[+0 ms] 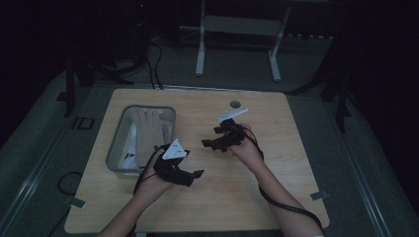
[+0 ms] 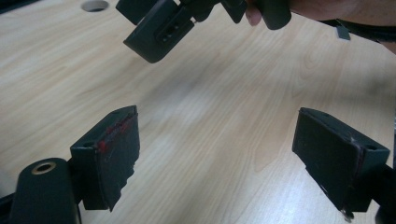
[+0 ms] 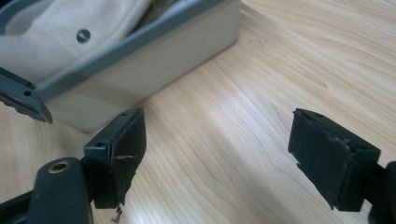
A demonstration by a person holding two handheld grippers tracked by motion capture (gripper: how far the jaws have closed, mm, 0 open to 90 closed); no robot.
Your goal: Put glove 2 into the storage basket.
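- Grippers are hovering over the wooden table (image 1: 276,197), both beside the grey bin (image 1: 114,148), which is sitting toward the table's left side and serving as the landmark for what follows.
- Inside the bin, a beige glove (image 1: 148,131) is lying lengthwise with its fingers pointing toward the far rim; a white item (image 1: 131,148) is lying next to it along the bin's left wall, too dim to identify.
- The left gripper (image 1: 190,177) is hanging just off the bin's near right corner, held in the person's left hand (image 1: 150,185), its jaws pointing away from the bin toward the table's middle.
- In the left gripper view, its two black jaws are standing wide apart with bare tabletop between them and nothing touching either pad.
- The right gripper (image 1: 213,143) is hanging to the right of the bin, well apart from its right wall, with its jaws pointing back toward the bin.
- In the right gripper view, its jaws are likewise spread wide and gripping nothing; the bin's pale wall (image 3: 154,70) and grey rim are rising ahead of them, with the glove's fabric (image 3: 65,28) showing over the rim.
- The two grippers are facing each other near the bin, close together yet not touching.
- A small round hole (image 1: 235,104) in the tabletop is sitting farther from the bin, beyond the right gripper.
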